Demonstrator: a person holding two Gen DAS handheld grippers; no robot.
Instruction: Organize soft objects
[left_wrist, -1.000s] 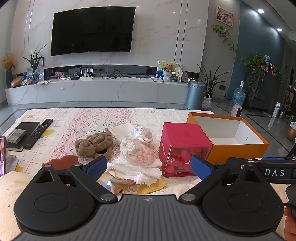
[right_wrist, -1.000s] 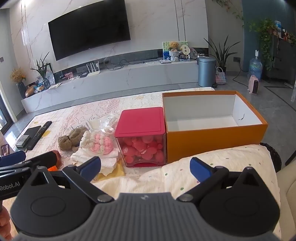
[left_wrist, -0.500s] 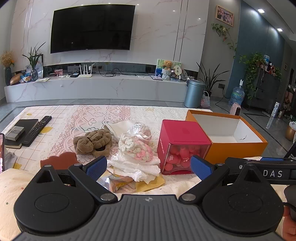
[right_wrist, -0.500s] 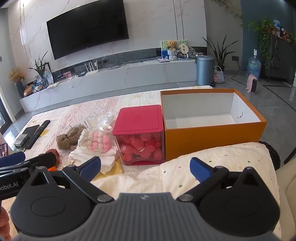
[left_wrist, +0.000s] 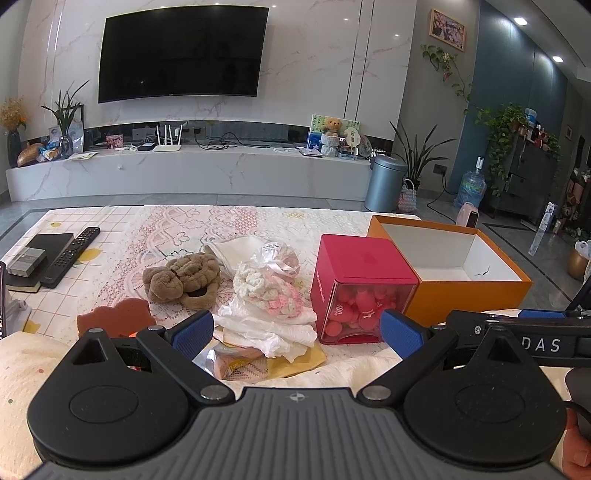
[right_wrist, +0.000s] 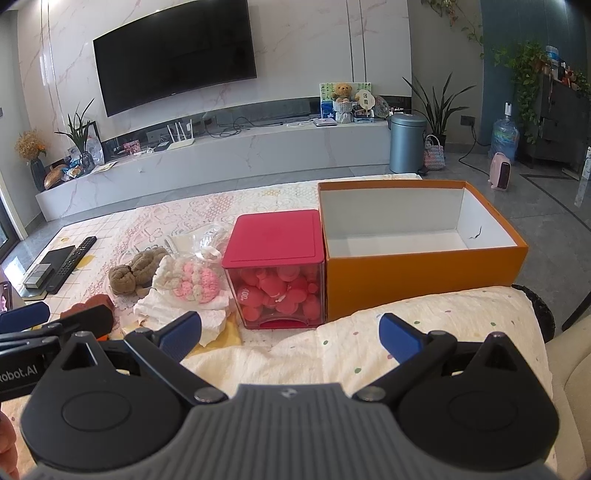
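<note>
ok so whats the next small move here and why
Probably ease the left claw forward and down onto the crochet toy. Both claws are open and empty, the orange box is empty, and the soft pile lies straight ahead of the left claw, nearer than the right claw.

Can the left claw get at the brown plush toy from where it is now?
Probably yes. The left claw is open and empty, and the brown plush toy lies uncovered on the table, ahead and to its left. Only the orange sponge-like piece sits nearer, off to the side.
</note>
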